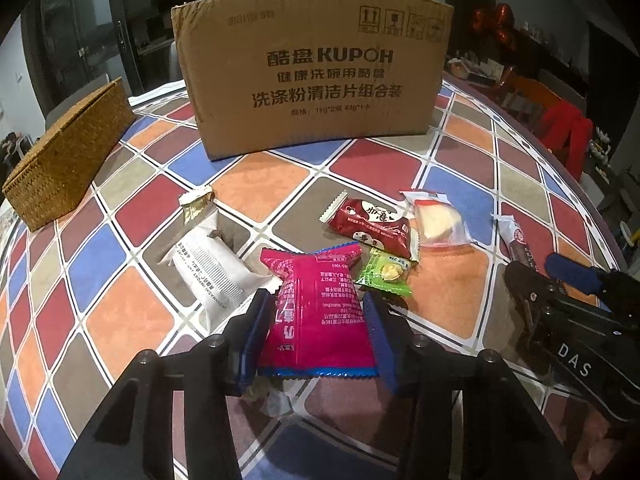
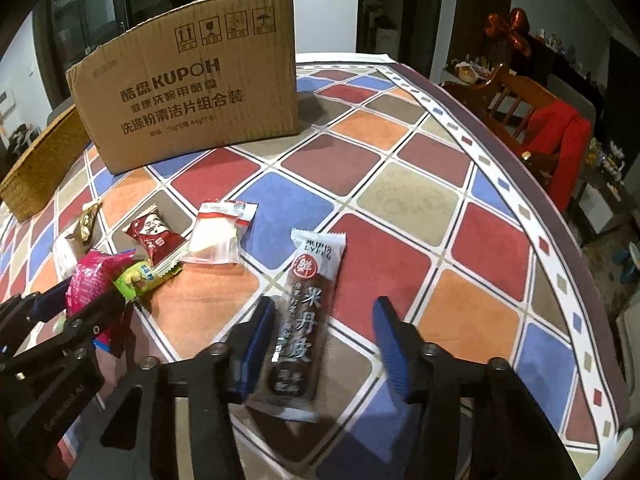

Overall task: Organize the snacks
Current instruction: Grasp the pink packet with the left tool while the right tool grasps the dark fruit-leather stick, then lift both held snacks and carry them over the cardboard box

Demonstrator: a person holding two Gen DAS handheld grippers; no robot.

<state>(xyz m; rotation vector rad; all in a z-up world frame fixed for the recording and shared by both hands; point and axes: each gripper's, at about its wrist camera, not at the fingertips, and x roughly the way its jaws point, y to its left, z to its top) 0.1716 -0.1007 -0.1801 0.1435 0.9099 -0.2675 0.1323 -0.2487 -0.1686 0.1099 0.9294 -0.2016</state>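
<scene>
My left gripper [image 1: 316, 308] is closed around a pink snack packet [image 1: 320, 312], its blue pads touching both sides; the packet also shows in the right wrist view [image 2: 90, 280]. My right gripper [image 2: 324, 312] is open around a long dark fruit-leather bar [image 2: 302, 320] that lies on the table, touching the left pad. Loose snacks lie beyond: a white packet [image 1: 212, 272], a gold candy [image 1: 196, 204], a dark red packet [image 1: 372, 224], a green candy [image 1: 386, 272] and a clear bag with a pale snack [image 1: 438, 220].
A large cardboard box [image 1: 316, 80] stands at the back of the checkered tablecloth [image 1: 128, 320]. A woven basket [image 1: 68, 156] sits at the back left. A wooden chair with red cloth [image 2: 560, 136] stands past the table's right edge.
</scene>
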